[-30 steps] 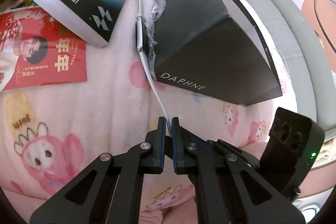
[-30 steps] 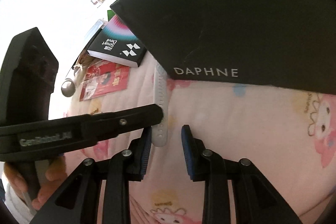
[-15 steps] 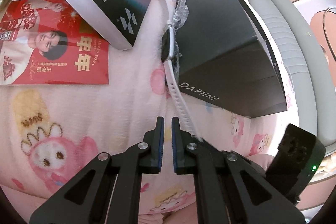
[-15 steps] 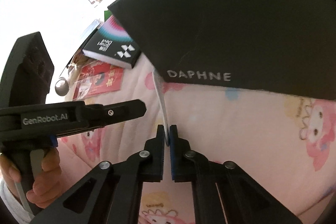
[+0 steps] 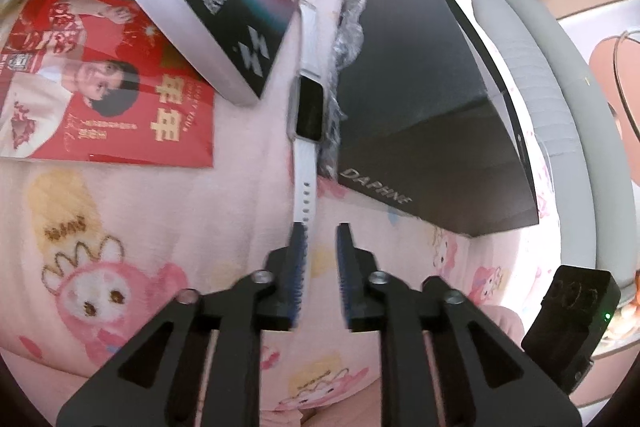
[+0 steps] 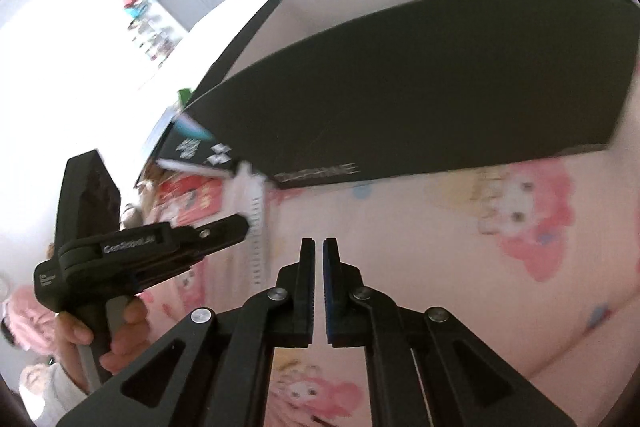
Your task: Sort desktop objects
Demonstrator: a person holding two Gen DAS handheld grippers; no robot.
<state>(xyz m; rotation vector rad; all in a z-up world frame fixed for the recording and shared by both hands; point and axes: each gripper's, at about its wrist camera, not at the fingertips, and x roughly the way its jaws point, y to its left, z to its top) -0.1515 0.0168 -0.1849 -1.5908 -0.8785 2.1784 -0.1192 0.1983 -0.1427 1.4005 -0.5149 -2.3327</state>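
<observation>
Two tongs flank the watch (image 5: 308,107): left tongs (image 5: 320,231) opening, strap end just ahead, unpinched; right tongs (image 6: 318,243) clenched empty, seemingly repositioning.

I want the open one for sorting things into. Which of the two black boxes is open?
The large black DAPHNE box: its white inside shows from the right wrist view. The smaller Smart Devil box, behind the watch, is closed.
</observation>
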